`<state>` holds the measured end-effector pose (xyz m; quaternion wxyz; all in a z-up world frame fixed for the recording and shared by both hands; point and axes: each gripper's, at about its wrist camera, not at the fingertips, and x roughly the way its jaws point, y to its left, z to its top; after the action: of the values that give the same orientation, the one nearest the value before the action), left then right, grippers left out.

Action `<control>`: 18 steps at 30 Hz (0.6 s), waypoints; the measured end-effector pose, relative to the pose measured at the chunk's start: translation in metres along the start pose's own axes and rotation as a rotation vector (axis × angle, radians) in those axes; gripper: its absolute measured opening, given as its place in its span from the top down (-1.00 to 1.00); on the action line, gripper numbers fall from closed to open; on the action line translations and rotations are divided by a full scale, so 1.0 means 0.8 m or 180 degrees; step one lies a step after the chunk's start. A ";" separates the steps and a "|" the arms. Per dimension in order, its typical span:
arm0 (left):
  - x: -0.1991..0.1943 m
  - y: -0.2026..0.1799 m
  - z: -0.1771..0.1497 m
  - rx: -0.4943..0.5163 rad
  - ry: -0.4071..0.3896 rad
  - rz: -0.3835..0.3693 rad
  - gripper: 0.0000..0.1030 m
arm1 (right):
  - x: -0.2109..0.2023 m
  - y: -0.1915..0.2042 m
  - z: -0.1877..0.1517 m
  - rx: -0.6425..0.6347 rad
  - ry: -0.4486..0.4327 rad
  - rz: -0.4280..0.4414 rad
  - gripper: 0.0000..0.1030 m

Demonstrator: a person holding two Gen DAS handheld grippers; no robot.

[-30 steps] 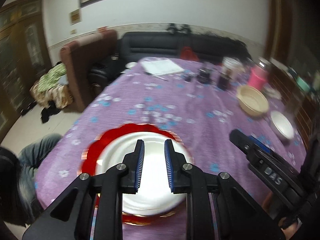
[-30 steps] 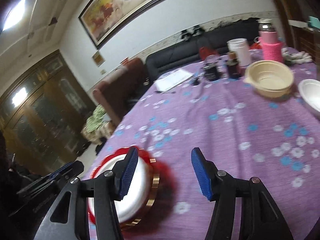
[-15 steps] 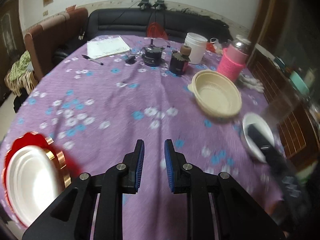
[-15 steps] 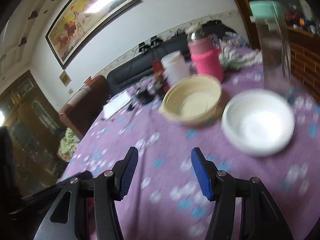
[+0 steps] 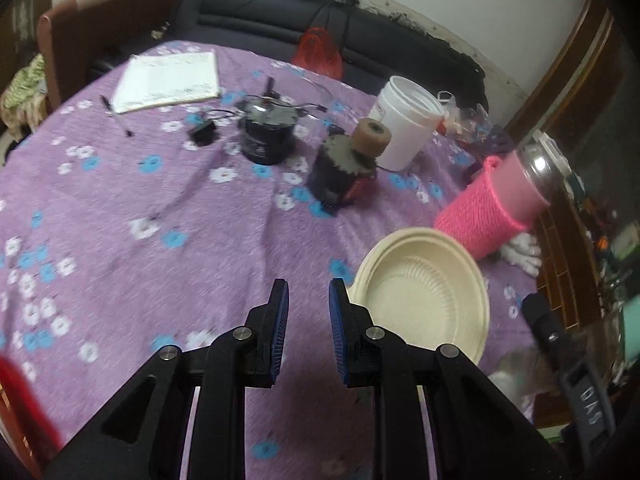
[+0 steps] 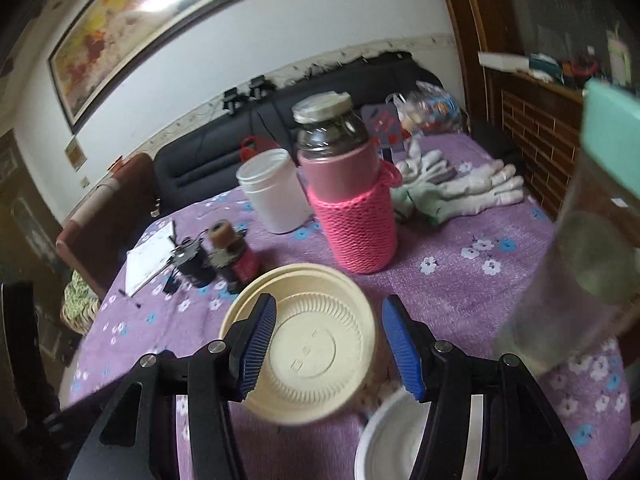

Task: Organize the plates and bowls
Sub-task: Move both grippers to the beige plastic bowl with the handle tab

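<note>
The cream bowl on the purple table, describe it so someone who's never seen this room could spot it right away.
Find the purple floral tablecloth, then the jar in the pink knitted sleeve. The cream bowl sits just in front of that jar. It is wide and shallow with fine ribs around its inner wall, unlike the smooth white bowl beside it.

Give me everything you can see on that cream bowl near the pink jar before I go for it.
The cream ribbed plastic bowl is round and shallow, with a stepped rim, radial ridges on its wall and a flat base bearing faint moulded marks. It sits upright and empty on the purple flowered tablecloth, just in front of the pink knit-sleeved jar. The white bowl lies beside it; contact is unclear. Nothing grips it.
</note>
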<state>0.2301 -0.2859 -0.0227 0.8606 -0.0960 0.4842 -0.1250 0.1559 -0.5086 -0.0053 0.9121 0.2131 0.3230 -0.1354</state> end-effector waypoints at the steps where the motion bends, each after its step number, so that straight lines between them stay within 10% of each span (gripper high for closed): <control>1: 0.005 -0.002 0.003 -0.0008 0.0012 -0.0042 0.66 | 0.007 -0.003 0.002 0.0046 0.0026 -0.0002 -0.13; 6: 0.028 -0.006 0.008 -0.0028 0.0055 -0.0227 0.20 | 0.036 -0.016 0.004 0.0179 0.0182 0.0005 -0.13; 18: 0.036 0.000 0.013 -0.0106 0.0208 -0.0634 0.10 | 0.061 -0.024 0.001 0.0268 0.0381 0.0167 -0.14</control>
<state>0.2533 -0.2943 -0.0403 0.8260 -0.1538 0.5021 -0.2050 0.1859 -0.5315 -0.0420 0.8846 0.2673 0.3653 -0.1119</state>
